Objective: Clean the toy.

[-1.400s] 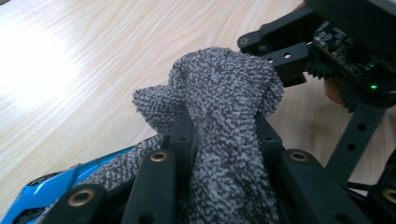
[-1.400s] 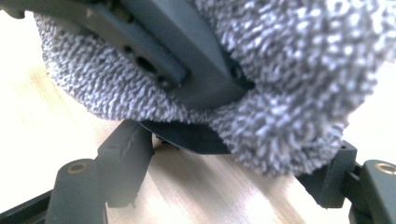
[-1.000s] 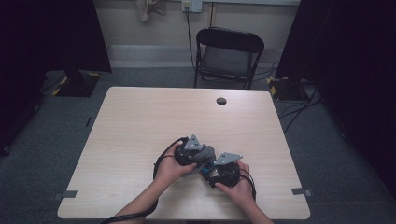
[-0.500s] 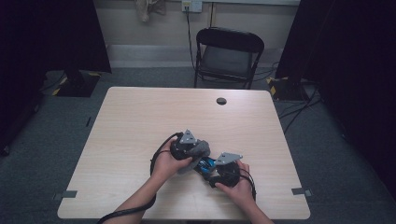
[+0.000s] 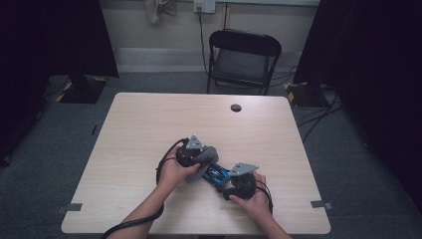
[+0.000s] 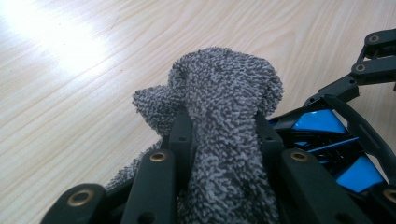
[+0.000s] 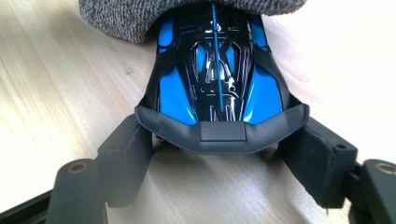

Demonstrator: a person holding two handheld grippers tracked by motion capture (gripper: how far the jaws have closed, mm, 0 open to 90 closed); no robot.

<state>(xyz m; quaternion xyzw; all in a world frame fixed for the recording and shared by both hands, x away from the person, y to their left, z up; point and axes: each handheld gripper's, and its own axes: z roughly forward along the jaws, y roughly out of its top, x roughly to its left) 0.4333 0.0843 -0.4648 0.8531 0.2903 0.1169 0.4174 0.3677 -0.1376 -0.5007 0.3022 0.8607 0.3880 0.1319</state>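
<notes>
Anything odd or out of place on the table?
Nothing stands out. The grey cloth is pinched in the left tongs and rests on the blue toy car, which the right tongs hold at its rear. No spill or damage shows.

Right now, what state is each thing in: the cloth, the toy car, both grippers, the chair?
Grey cloth: bunched, clamped between the left gripper's jaws, draped over one end of the car.
Toy car: blue and black, on the table, held at its other end.
Left gripper: shut on the cloth.
Right gripper: jaws closed on the car's sides.
Folding chair: unfolded, standing behind the table.
</notes>
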